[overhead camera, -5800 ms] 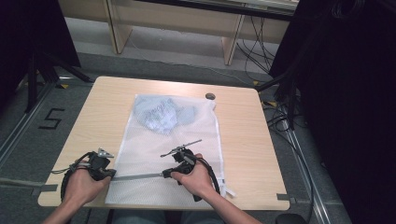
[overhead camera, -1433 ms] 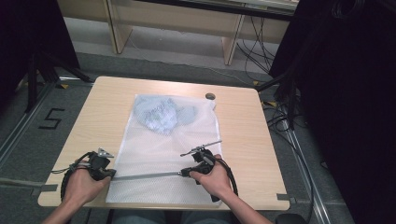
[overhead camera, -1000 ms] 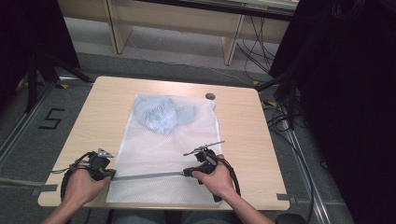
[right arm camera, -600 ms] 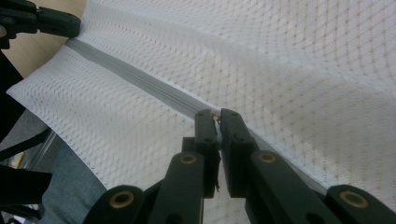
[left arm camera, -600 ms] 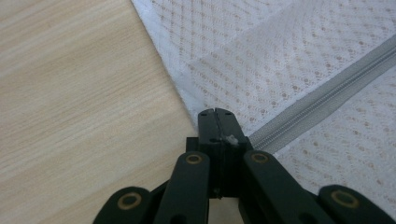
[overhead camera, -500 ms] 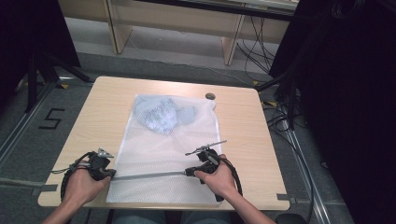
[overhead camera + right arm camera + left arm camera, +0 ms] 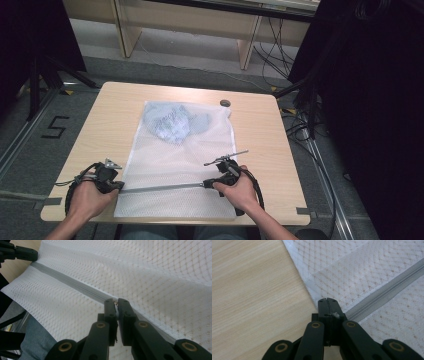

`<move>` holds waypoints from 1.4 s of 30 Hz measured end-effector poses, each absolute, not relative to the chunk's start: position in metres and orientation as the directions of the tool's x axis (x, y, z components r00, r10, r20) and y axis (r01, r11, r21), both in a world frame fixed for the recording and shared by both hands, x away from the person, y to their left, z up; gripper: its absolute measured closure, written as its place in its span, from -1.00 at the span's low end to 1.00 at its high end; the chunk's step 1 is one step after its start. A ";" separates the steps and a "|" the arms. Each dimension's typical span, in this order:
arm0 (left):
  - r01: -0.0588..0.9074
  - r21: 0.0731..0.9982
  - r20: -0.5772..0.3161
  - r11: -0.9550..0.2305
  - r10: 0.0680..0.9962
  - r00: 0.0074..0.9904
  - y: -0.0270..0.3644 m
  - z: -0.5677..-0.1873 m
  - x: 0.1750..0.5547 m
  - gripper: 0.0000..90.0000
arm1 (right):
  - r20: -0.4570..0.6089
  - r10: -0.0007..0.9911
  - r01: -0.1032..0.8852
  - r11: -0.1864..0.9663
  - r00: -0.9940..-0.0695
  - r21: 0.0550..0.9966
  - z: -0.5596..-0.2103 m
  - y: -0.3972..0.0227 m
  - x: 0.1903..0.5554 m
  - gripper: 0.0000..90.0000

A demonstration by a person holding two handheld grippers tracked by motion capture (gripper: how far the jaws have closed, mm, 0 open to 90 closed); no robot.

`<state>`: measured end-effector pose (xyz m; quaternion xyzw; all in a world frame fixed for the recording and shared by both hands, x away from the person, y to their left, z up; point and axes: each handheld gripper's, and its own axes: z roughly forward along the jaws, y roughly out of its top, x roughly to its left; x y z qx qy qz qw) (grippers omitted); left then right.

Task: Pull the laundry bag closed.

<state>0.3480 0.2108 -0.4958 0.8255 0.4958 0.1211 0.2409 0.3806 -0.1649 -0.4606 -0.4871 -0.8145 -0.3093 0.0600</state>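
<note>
Your right gripper (image 7: pixel 209 184) sits farther to the right along the grey zipper (image 7: pixel 160 188) than it did a few seconds ago, so more closed zipper now lies between your two hands; in the last second it has hardly moved. Your left gripper (image 7: pixel 118 186) is in the same spot as before, at the left edge of the white mesh bag (image 7: pixel 175 160). The bag lies flat near your side of the wooden table (image 7: pixel 110 115), just where it was. In the right gripper view the jaws are pressed together on a tiny metal bit, the zipper pull (image 7: pixel 115 303), right on the zipper line. That little pull is too small to see from the high view. In the left gripper view the jaws are pinched tight on the end of the zipper (image 7: pixel 377 300), with bare table to one side. Farther off in the high view, a bundle of light blue cloth (image 7: pixel 172 122) sits inside the far end of the bag. Beyond it, a small round dark thing (image 7: pixel 225 103) lies on the table near the far edge.
</note>
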 end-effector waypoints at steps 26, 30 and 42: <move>0.763 0.518 -0.041 -0.387 0.880 0.474 0.210 -0.496 0.348 1.00 | 0.389 0.767 0.831 0.325 -0.510 0.451 -0.462 -0.181 0.381 0.93; 0.762 0.515 -0.043 -0.392 0.877 0.479 0.211 -0.496 0.348 1.00 | 0.388 0.770 0.834 0.322 -0.506 0.448 -0.462 -0.182 0.382 0.93; 0.762 0.514 -0.042 -0.394 0.876 0.481 0.211 -0.496 0.348 1.00 | 0.388 0.778 0.841 0.313 -0.494 0.441 -0.464 -0.189 0.381 0.93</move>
